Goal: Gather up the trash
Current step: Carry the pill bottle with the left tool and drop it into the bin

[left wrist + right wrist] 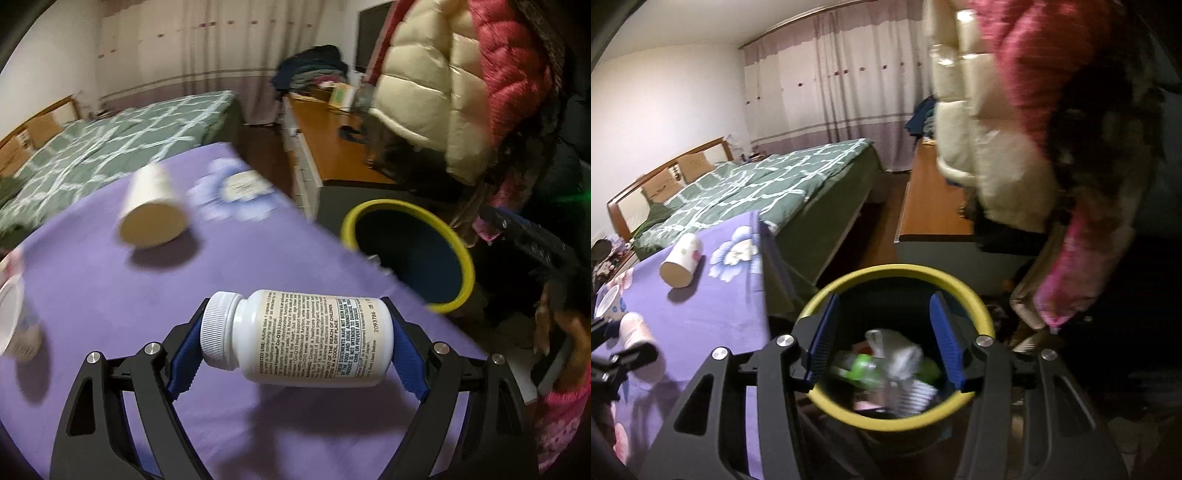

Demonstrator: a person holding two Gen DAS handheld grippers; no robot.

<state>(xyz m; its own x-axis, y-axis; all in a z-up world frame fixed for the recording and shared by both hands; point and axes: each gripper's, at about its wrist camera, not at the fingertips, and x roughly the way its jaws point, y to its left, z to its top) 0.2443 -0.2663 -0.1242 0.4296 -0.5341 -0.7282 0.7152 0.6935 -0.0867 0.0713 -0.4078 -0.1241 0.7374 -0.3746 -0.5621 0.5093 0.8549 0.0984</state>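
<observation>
Step in hand: carry the pill bottle to the yellow-rimmed bin at 2 o'clock and drop it. Left gripper is clamped on it end to end, cap on one pad, base on the other; keep the squeeze until fully over the rim, then release. Right gripper hangs over the bin, jaws apart, nothing between them; trash already lies inside. Purple floral surface still carries a tipped paper cup at 10 o'clock. Green checked bed behind, curtains beyond.
</observation>
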